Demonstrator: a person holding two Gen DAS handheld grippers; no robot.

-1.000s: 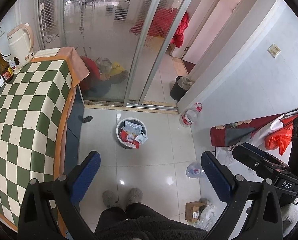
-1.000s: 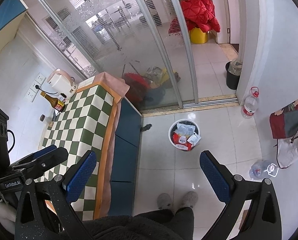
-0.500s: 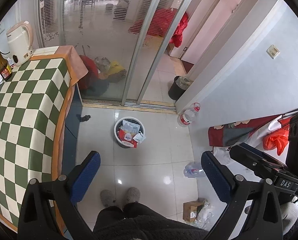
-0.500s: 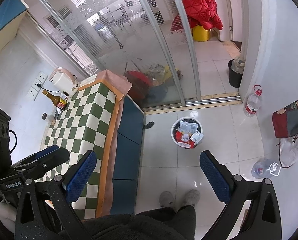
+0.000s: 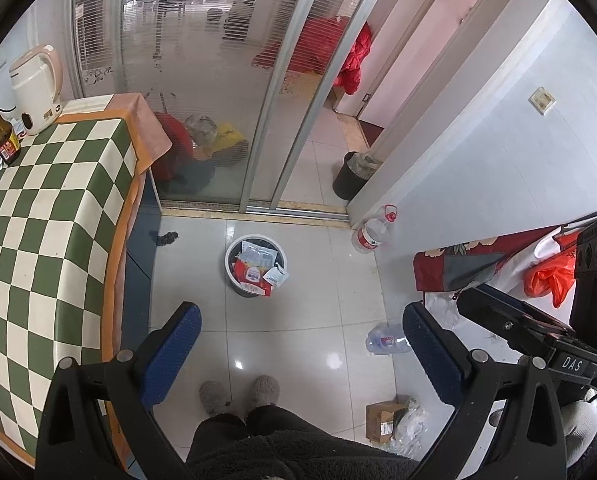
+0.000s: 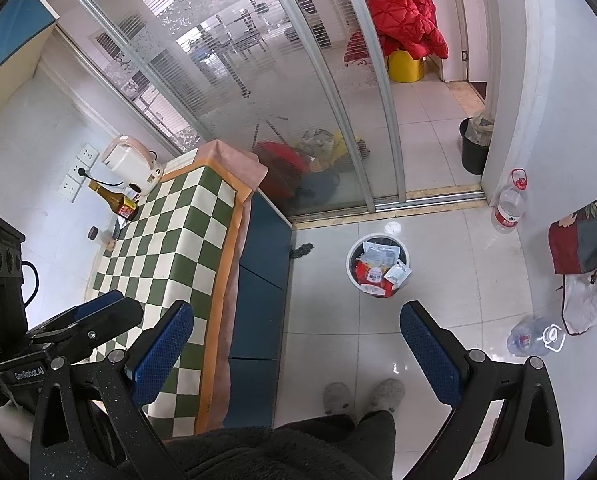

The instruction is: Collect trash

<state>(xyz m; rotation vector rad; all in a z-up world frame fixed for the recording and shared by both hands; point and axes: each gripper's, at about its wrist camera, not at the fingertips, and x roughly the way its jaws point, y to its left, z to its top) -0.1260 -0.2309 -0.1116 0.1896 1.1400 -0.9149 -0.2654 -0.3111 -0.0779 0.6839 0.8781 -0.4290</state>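
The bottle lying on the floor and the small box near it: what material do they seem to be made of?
The lying bottle looks like clear, glossy thin plastic: the tiles show through it. The small box looks like matt brown cardboard, with folded edges and a white printed label.

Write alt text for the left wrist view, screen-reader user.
Left gripper, jaws wide open and empty, looks down at a tiled floor where a small white trash bin stuffed with wrappers stands ahead of the person's grey slippers. A clear plastic bottle lies to the right near a cardboard box; a green checkered table runs along the left.
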